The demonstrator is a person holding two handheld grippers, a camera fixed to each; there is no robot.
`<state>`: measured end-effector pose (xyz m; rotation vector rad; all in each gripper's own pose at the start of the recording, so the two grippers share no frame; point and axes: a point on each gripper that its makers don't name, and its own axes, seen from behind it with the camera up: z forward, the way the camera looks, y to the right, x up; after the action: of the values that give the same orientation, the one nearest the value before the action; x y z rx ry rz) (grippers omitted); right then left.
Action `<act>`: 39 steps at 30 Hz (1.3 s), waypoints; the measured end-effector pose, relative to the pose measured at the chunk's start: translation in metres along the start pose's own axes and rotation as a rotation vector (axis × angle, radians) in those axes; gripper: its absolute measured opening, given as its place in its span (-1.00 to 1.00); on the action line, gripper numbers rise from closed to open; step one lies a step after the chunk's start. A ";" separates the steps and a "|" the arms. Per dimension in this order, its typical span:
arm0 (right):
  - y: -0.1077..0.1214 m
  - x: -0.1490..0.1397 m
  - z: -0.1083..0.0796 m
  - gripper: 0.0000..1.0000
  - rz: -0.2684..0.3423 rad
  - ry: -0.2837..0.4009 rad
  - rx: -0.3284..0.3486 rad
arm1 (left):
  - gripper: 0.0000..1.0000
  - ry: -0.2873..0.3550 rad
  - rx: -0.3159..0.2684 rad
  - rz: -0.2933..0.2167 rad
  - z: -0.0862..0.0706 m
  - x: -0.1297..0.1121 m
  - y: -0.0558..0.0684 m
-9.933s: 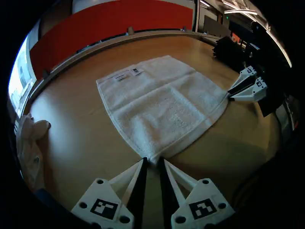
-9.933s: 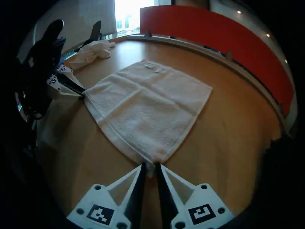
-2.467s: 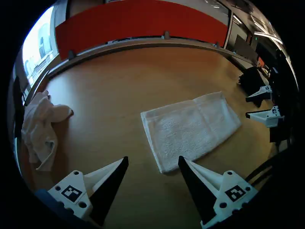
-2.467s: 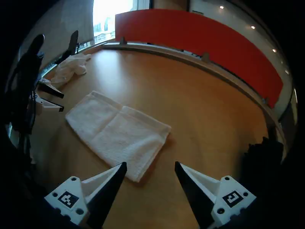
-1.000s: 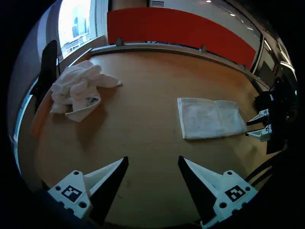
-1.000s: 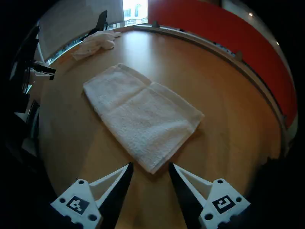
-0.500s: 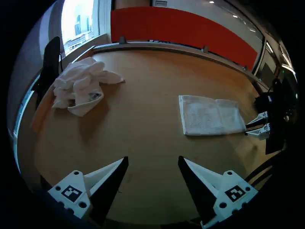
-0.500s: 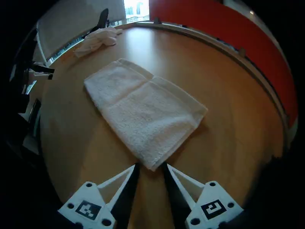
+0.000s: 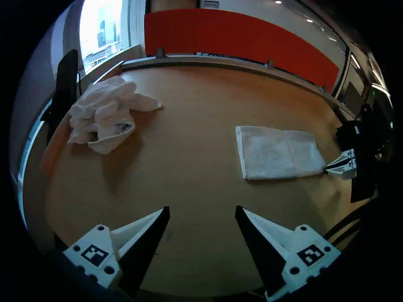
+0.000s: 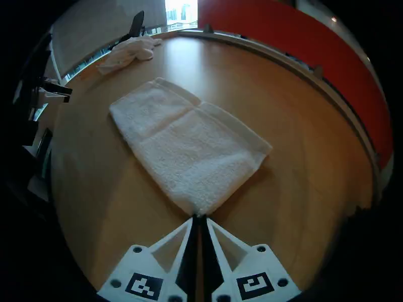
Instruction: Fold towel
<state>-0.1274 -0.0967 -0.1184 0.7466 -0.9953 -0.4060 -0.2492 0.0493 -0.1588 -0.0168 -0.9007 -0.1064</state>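
Closing since half a second earlier, the right gripper [image 10: 200, 219] had its fingers nearly together, apparently pinching the nearest corner of the folded towel [image 10: 186, 146] just ahead. The left gripper [image 9: 201, 209] stood wide, empty, well apart from it. One fold was done; another was judged outstanding. Bare table [image 9: 191, 166] lay beyond, its far edge distant, with crumpled cloths [image 9: 103, 118] ahead-left.

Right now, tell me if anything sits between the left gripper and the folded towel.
Nothing visible does: bare table lies between the open left gripper and the folded towel. The crumpled cloths sit well off to the side.
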 end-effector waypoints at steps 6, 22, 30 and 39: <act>0.001 0.011 -0.011 -0.92 -0.001 0.018 -0.012 | 0.94 0.003 -0.004 0.006 0.000 0.002 0.001; 0.012 0.076 -0.060 -0.91 -0.065 0.125 -0.068 | 0.94 0.018 -0.008 -0.005 -0.002 0.006 0.003; 0.023 0.087 -0.084 -0.91 -0.089 0.142 -0.102 | 0.94 0.024 -0.011 -0.009 -0.003 0.008 0.005; 0.026 0.093 -0.092 -0.91 -0.104 0.153 -0.107 | 0.94 0.026 -0.012 -0.008 -0.003 0.009 0.006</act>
<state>-0.0014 -0.1022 -0.0737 0.7228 -0.7877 -0.4814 -0.2409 0.0545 -0.1538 -0.0231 -0.8744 -0.1196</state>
